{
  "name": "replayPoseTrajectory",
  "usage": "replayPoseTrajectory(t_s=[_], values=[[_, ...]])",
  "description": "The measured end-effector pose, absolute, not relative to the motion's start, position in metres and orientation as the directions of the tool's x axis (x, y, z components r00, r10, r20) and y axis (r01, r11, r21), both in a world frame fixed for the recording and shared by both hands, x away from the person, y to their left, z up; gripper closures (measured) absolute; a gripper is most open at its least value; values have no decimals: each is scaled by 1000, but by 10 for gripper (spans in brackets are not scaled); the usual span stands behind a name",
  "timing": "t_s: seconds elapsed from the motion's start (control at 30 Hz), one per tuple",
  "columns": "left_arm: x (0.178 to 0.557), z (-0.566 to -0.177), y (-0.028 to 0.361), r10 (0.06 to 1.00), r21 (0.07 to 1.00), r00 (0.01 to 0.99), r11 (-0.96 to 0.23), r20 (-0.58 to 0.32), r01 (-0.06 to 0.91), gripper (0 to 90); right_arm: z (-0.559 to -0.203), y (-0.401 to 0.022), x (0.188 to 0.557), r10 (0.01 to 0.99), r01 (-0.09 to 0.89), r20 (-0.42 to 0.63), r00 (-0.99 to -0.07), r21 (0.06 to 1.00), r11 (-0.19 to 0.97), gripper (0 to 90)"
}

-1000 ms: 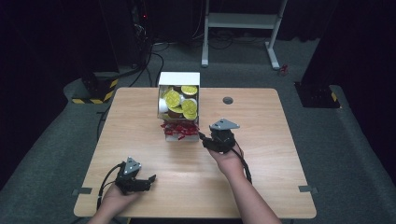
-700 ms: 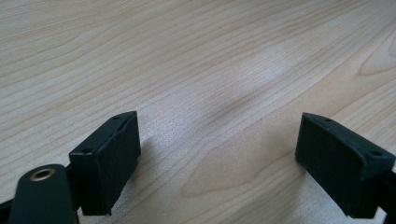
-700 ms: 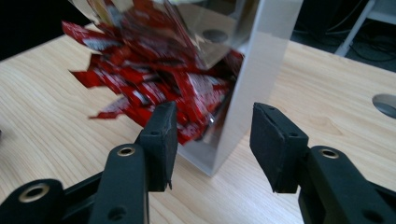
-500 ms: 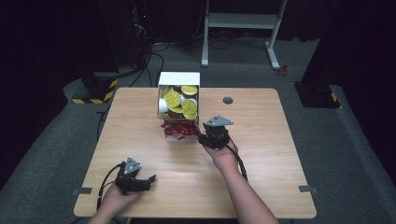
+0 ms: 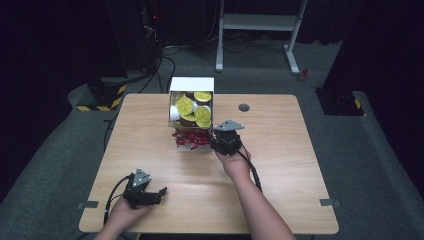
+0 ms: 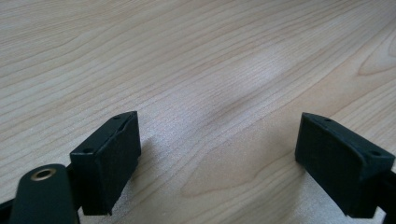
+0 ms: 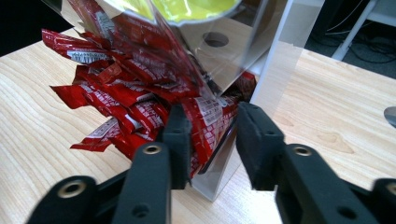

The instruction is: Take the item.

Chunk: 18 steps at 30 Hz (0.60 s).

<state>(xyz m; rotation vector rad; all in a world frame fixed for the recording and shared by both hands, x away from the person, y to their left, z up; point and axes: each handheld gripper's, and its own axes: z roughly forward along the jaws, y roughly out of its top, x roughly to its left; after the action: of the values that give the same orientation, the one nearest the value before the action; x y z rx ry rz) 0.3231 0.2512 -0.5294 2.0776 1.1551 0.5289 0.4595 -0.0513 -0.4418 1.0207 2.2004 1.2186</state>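
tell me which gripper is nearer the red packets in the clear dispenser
Right. The right gripper is at the red packets, jaws either side of one, just closing. The left gripper rests far off at the table's near left corner.

A light-wood rectangular table (image 5: 280, 165) with a small round grey grommet (image 5: 244, 107) near its far edge is carrying a clear acrylic dispenser box with a white top (image 5: 192, 85), holding yellow-lidded cups and sitting at the far middle, with red foil sachets (image 5: 191, 140) spilling out at its base.
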Motion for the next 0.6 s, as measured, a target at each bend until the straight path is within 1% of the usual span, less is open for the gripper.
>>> replayPoseTrajectory(t_s=[0.13, 0.17, 0.3, 0.43, 0.57, 0.6], values=[[323, -530, 251, 854, 735, 520, -362, 14, 573, 145, -440, -47, 460, 766, 384, -37, -642, 849, 363, 736], [323, -529, 251, 854, 735, 520, -362, 15, 574, 145, -441, -44, 460, 766, 376, -57, -641, 846, 377, 746], [323, -530, 251, 855, 736, 518, -358, 12, 574, 148, -443, -42, 460, 778, 391, -48, -627, 843, 368, 746], [322, -530, 251, 855, 736, 519, -358, 12, 574, 149, -445, -41, 460, 776, 384, -55, -628, 845, 371, 754], [322, -530, 251, 855, 736, 519, -359, 12, 574, 150, -445, -40, 460, 773, 372, -74, -630, 845, 384, 818], [322, -530, 251, 855, 736, 519, -359, 12, 573, 149, -445, -40, 460, 775, 373, -76, -628, 845, 385, 819]])
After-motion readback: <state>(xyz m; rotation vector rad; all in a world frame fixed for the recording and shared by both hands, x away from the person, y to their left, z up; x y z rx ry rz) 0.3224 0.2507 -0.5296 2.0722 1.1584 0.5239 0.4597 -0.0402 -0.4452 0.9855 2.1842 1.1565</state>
